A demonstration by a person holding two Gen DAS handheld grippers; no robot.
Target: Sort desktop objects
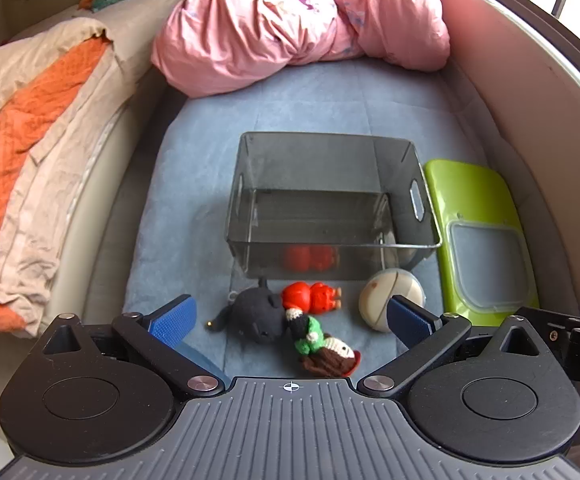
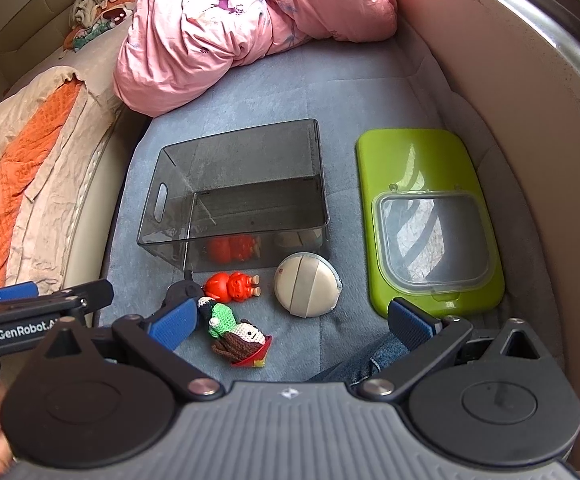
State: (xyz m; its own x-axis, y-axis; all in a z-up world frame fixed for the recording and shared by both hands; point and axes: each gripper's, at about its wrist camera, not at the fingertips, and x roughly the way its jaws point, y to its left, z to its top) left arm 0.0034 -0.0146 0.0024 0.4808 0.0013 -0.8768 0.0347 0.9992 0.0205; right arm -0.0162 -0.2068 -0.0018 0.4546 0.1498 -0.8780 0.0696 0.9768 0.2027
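A smoky clear plastic bin [image 1: 329,160] [image 2: 178,172] stands empty on a blue mat. In front of it lie a dark grey plush mouse [image 1: 254,316] [image 2: 180,291], a red toy figure [image 1: 309,298] [image 2: 232,286], a crocheted doll in green and brown [image 1: 321,346] [image 2: 236,334] and a round beige disc [image 1: 385,294] [image 2: 305,290]. My left gripper [image 1: 290,322] is open and empty, above the toys. My right gripper [image 2: 291,320] is open and empty, above the doll and disc. The left gripper's side [image 2: 30,316] shows in the right wrist view.
A green lid with a clear window [image 1: 477,236] [image 2: 425,220] lies right of the bin. A pink duvet [image 1: 290,20] [image 2: 226,24] is piled behind. Orange and beige bedding [image 1: 30,152] lies left. A curved beige wall [image 2: 529,120] bounds the right. A jeans-clad leg [image 2: 369,356] is near.
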